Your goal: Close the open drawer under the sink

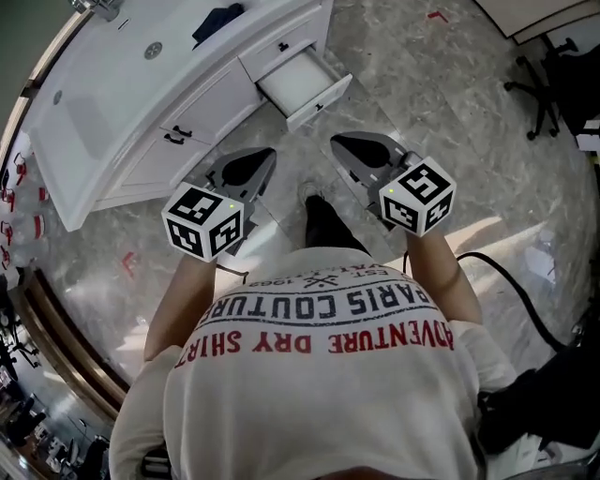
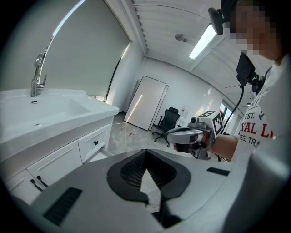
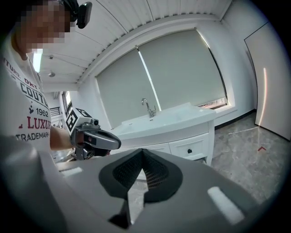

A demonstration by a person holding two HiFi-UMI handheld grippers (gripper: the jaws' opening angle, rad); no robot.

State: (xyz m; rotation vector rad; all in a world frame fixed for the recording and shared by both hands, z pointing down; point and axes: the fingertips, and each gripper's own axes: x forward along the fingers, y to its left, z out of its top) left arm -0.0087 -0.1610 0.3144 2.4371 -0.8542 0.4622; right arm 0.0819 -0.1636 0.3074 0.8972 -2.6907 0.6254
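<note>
The open drawer point(image 1: 302, 82) juts out of the white sink cabinet point(image 1: 202, 103) at the top of the head view, white and empty inside. Both grippers hover over the marble floor, short of the drawer and apart from it. My left gripper point(image 1: 253, 165) is below and left of the drawer, my right gripper point(image 1: 354, 152) below and right. Both sets of jaws are shut with nothing held. In the left gripper view the shut jaws point(image 2: 144, 158) face past the cabinet front point(image 2: 59, 159). In the right gripper view the jaws point(image 3: 142, 160) face the cabinet point(image 3: 191, 148) and tap point(image 3: 148, 108).
A dark cloth point(image 1: 217, 21) lies on the counter beside the basin point(image 1: 94, 103). My shoe point(image 1: 323, 220) stands between the grippers. Office chairs point(image 1: 548, 80) are at the far right, and a black cable point(image 1: 511, 277) runs over the floor there. A curved rail point(image 1: 56, 319) borders the left.
</note>
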